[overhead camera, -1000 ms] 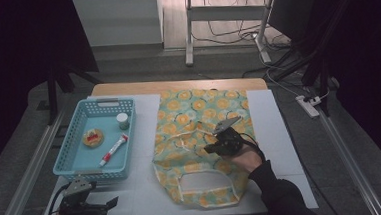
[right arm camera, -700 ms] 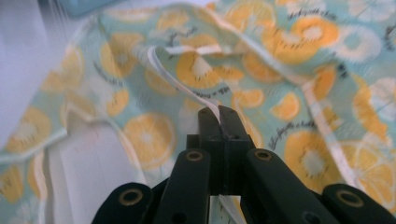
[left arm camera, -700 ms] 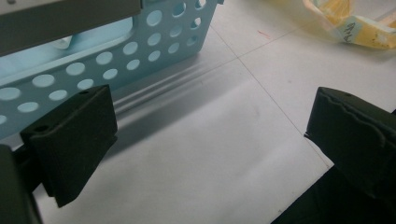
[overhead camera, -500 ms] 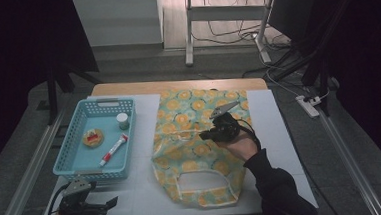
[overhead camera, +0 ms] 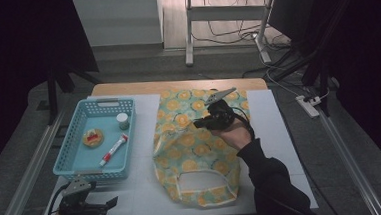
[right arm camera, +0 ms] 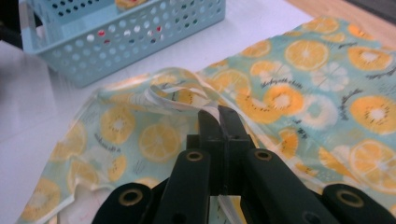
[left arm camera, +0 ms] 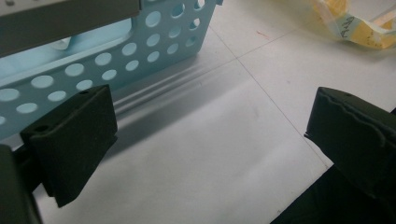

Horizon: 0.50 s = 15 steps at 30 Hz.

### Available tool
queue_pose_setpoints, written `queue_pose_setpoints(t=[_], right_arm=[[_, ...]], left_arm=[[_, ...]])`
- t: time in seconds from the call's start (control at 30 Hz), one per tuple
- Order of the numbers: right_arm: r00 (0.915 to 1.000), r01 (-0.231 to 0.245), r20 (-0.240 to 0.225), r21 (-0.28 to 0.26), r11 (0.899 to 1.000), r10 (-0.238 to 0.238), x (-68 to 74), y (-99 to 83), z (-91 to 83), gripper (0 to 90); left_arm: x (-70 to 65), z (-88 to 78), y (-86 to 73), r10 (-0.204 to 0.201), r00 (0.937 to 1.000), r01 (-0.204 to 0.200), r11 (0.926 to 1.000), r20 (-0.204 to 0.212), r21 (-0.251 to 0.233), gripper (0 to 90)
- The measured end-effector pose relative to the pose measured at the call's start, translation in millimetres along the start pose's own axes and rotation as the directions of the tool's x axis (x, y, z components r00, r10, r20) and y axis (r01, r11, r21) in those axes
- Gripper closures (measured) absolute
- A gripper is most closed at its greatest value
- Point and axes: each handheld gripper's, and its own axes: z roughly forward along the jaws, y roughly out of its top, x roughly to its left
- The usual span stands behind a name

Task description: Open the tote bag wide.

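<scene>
My right tool (overhead camera: 202, 122) is clamped on a fold of the orange-print bag (overhead camera: 196, 152), its jaws pressed together with the bag's pale hem pinched between them; in the right gripper view the fabric rises in a small ridge to the jaw tips (right arm camera: 219, 116). The bag lies flat on the white surface (overhead camera: 275, 127), right of the blue basket (overhead camera: 66, 155). Its long axis runs from my near edge toward the far edge, with the cut-out handle opening (overhead camera: 200, 179) pointing at me and the closed end away from me. The left side of the bag is bunched and lifted where I hold it.

My left tool (overhead camera: 97, 206) rests low at the near left corner, jaws apart with nothing between them, just beside the basket's near wall (left arm camera: 140, 51).

In the basket lie a red-and-white tube (overhead camera: 113, 149), a small capped jar (overhead camera: 123, 120) and a round yellow-and-red item (overhead camera: 92, 137).

The surface is a white sheet over a wooden top whose far edge (overhead camera: 177, 86) shows. Beyond it the room is dim, with a metal frame's legs (overhead camera: 189, 32), cables on the floor and a power strip (overhead camera: 308, 105) to the right.
</scene>
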Motion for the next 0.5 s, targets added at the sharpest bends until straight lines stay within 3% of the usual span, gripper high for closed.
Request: queue_pose_setpoints(t=[0.5], right_arm=[[0.9995,-0.009,0.028,-0.061,0.998,0.011,-6.1,31.9,-4.9,90.0]], left_arm=[[0.2,-0.3,-0.3,-0.005,1.0000,0.005,1.0000,0.002,-0.007,1.5]])
